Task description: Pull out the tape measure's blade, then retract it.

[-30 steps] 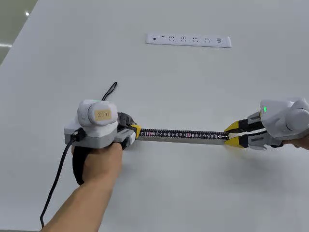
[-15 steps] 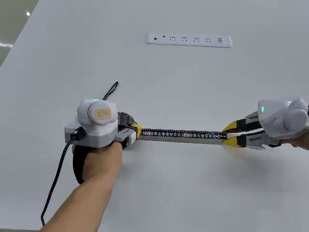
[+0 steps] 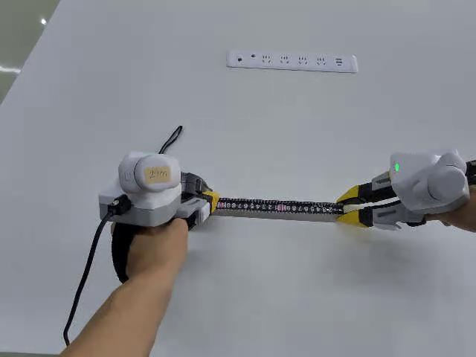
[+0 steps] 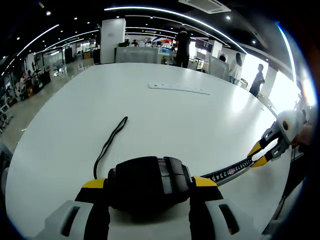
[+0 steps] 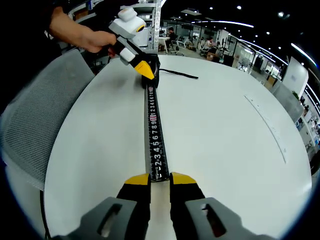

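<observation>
**Inspector:** Status of the pull-out?

**Report:** You have the blade drawn out. It runs flat along the table, across the lower middle of the head view. Your left gripper, at lower left, has its jaws clamped on the tape measure's case. Your right gripper, at the right, has its jaws pinched together on the blade's free end.

**Inspector:** What remains?

**Report:** In my judgement the extension is done and the retraction is not yet done. You have the whole exposed length to feed back.

**Inspector:** Containers?

**Report:** The case is the one housing, and any blade coiled inside it is hidden. A power strip lies well apart, at upper centre.
</observation>
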Motion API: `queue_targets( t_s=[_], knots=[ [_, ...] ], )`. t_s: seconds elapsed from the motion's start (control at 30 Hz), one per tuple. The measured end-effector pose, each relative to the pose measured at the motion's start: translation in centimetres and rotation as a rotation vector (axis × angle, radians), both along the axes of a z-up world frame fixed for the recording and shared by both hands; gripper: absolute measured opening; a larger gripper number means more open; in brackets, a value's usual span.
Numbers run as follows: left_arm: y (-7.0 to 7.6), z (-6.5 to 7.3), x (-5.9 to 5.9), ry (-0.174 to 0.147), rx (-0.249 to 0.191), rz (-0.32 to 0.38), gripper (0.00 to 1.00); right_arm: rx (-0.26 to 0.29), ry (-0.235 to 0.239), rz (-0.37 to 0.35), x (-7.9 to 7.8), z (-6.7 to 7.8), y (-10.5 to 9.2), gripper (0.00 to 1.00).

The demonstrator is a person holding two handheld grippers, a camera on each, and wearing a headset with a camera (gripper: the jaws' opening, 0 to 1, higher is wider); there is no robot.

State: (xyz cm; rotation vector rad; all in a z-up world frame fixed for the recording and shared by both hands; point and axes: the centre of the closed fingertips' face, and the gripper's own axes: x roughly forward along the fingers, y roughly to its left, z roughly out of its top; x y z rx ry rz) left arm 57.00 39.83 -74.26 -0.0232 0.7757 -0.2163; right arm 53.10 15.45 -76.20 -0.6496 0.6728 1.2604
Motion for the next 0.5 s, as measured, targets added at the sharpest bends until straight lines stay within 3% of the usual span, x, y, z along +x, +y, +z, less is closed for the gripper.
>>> queue_targets(
  t_s=[0.23, 0.5],
  knots=[
    [0.0, 0.0, 0.0, 0.003, -0.006, 0.0, 0.61, 0.01, 0.002, 0.005, 0.1, 0.0, 0.7, 0.13],
    [0.1, -0.1, 0.0, 0.009, -0.014, 0.001, 0.61, 0.035, 0.003, 0.023, 0.3, 0.0, 3.0, 0.13]
  ],
)
